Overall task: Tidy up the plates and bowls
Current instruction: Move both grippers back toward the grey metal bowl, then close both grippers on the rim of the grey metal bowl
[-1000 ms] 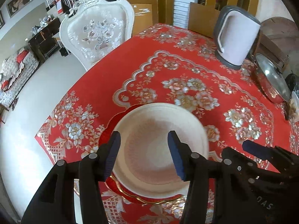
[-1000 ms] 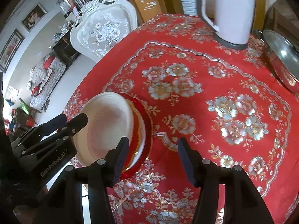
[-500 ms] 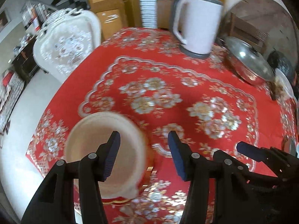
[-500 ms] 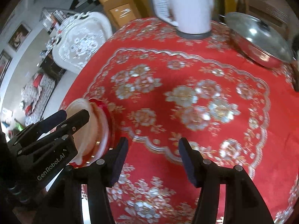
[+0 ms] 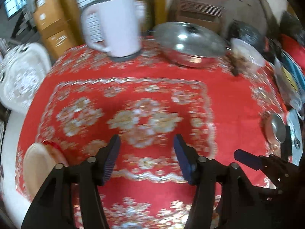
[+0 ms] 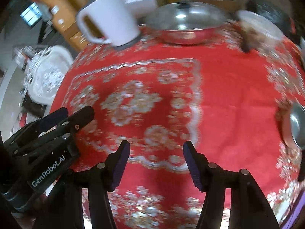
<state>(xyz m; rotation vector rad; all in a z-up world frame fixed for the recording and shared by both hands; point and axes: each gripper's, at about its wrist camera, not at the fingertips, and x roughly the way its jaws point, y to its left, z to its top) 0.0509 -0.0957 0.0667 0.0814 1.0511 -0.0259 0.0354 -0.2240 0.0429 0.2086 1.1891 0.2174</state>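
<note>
Both grippers hang wide apart over the red tablecloth (image 5: pixel 228 99), holding nothing: the left gripper (image 5: pixel 146 159) and the right gripper (image 6: pixel 156 165). 1 cream bowl (image 5: pixel 36 164) sits on 1 red plate (image 5: pixel 54 147) at the table's left edge. Far back stand 1 white kettle (image 5: pixel 118 28) and 1 lidded steel pan (image 5: pixel 187 42).

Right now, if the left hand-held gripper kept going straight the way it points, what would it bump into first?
Probably only the red floral tablecloth: the open left hand-held gripper points across a bare stretch of it. Beyond, roughly in line, stand the white electric kettle and lidded steel pan; blur makes depth uncertain.
</note>
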